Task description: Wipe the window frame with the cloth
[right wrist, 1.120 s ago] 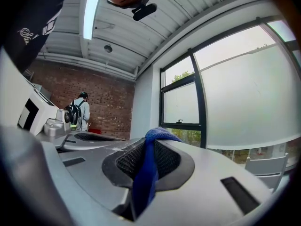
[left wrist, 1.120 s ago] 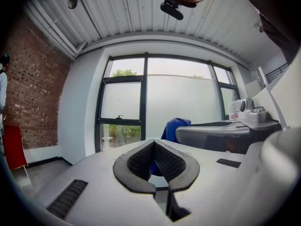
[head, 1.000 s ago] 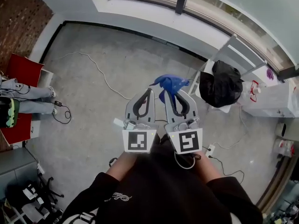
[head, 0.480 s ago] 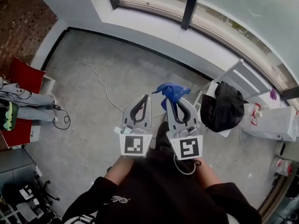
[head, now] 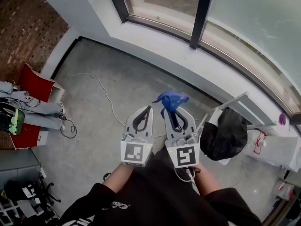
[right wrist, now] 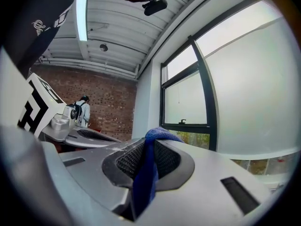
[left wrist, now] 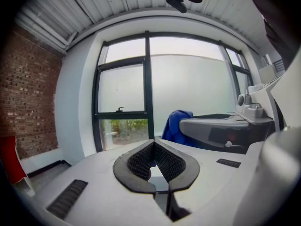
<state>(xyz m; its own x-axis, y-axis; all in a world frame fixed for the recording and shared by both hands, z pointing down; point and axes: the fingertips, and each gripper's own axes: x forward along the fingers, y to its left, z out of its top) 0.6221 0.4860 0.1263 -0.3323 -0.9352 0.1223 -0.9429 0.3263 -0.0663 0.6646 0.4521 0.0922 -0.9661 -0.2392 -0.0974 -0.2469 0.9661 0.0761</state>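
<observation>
Right gripper view first: my right gripper has its grey jaws clamped on the bright blue cloth, which runs as a fold down between the black ribbed pads and pokes out past the tips. From the head view I see that cloth bunched just beyond the gripper's tips, at the frame's centre, over the grey concrete floor.

Left gripper view now: my left gripper has its jaws together, tips touching, nothing between them. In the head view the two grippers sit side by side, near each other, both pointing toward the top of the frame.

Further out, the dark metal window frame crosses the upper part of the head view, well apart from the cloth, with a white sill below it. A thin white cable snakes over the floor at left. A black bag sits at right, a brown brick wall at upper left.
</observation>
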